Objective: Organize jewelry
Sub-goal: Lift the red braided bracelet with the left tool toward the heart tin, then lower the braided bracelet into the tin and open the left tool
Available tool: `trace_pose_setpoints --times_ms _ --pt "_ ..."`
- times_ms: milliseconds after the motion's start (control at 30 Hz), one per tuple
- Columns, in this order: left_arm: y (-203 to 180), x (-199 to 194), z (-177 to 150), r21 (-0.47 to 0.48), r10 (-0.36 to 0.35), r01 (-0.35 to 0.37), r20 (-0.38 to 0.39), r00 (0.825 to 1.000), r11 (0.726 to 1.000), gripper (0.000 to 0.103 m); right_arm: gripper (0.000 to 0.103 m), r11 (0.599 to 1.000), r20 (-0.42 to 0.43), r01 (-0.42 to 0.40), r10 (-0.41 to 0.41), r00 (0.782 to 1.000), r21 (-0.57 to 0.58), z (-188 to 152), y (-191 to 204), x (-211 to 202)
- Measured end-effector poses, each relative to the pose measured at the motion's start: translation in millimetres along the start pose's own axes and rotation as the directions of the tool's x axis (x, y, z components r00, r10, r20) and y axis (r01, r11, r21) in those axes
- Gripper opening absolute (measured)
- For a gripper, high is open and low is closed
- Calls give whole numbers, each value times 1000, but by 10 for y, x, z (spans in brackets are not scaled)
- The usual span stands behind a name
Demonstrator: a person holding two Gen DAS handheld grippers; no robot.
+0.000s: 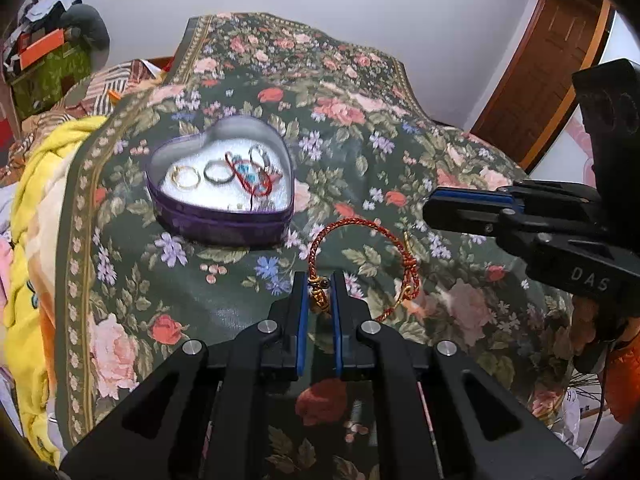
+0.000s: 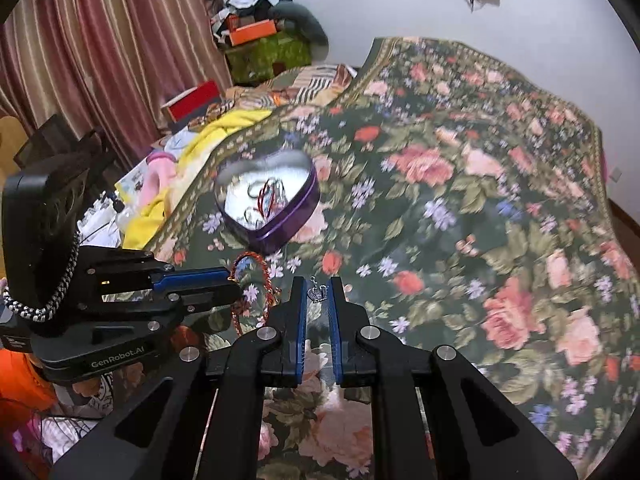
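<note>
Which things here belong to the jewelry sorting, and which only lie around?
For the job:
- heart tin
- rings in it
- red bracelet, in left gripper
- crown charm, in right gripper

Lying about:
- yellow blanket
- orange box
- curtain

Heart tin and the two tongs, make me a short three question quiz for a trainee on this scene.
1. True or false: the heart tin has its lid on.
2. What do the left tongs grip? A) red braided bracelet B) a watch C) a comb
3. Fill in: the right tongs pinch a small silver ____-shaped charm.

Key: 1 false, it lies open with rings inside; 2 A, held at its gold clasp; 3 crown.
</note>
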State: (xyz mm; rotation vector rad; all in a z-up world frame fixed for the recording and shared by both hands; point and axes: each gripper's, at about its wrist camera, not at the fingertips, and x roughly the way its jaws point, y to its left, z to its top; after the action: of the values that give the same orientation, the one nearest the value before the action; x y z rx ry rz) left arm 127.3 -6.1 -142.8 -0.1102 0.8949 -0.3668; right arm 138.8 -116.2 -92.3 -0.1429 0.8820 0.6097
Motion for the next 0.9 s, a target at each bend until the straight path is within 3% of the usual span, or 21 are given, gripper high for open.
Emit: trace_pose_setpoints --times_ms 400,667,900 --pt "-437 -593 373 109 -59 41 171 983 993 9 9 998 -39 21 -19 999 53 -120 -153 111" --pt "-512 -726 417 125 -96 74 180 979 989 9 9 997 -35 29 -26 999 70 -128 -212 123" --pt "-249 -747 463 73 -33 18 201 979 997 9 9 997 20 -3 2 1000 74 63 -148 65"
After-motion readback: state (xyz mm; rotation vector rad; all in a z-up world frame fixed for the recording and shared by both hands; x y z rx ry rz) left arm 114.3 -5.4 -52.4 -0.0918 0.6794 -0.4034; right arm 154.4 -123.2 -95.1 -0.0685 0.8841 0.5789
